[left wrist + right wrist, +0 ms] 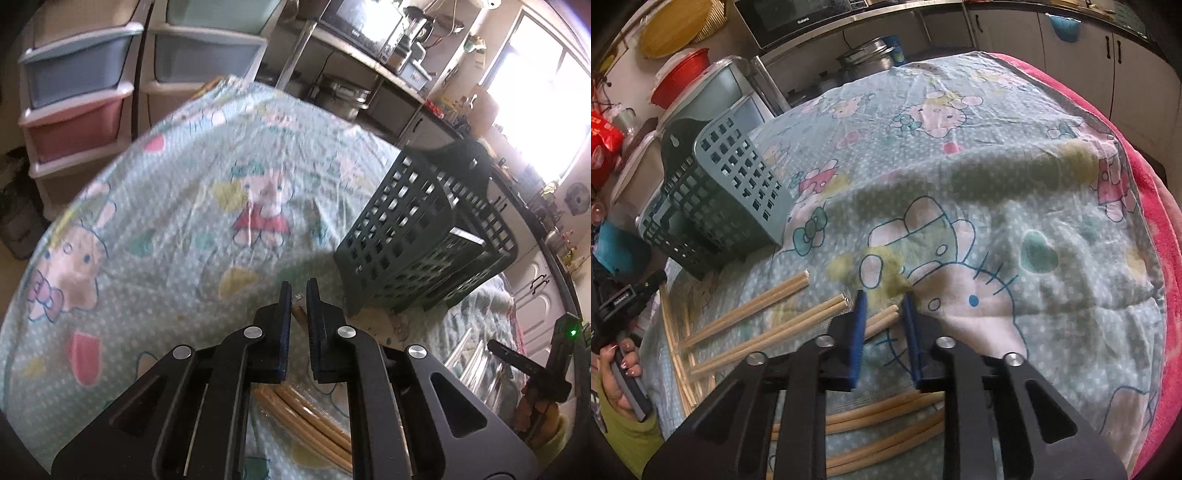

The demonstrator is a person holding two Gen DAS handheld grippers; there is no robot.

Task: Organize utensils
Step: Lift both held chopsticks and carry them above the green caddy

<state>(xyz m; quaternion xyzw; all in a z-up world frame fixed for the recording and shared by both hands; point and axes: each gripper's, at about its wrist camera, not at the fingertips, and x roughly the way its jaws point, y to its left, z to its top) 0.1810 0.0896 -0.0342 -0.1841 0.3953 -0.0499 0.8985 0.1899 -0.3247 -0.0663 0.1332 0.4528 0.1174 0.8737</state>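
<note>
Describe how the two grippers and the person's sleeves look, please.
Both grippers are black angular linkages with round silver pivot pins and flat dark blue pads: the left gripper and the right gripper. In the right wrist view the left hand shows painted nails and a yellow-green sleeve. In the left wrist view a small green light glows on the other unit.

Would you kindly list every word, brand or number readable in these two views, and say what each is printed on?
"Galanz": on the microwave front, right wrist view.
Microwave in the left wrist view: a short logo, too blurred to read.
Red bag: light print, illegible.
Black gripper part by the hand: small white lettering, too blurred.
Cartoon tablecloth: pictures only, no words.
</note>
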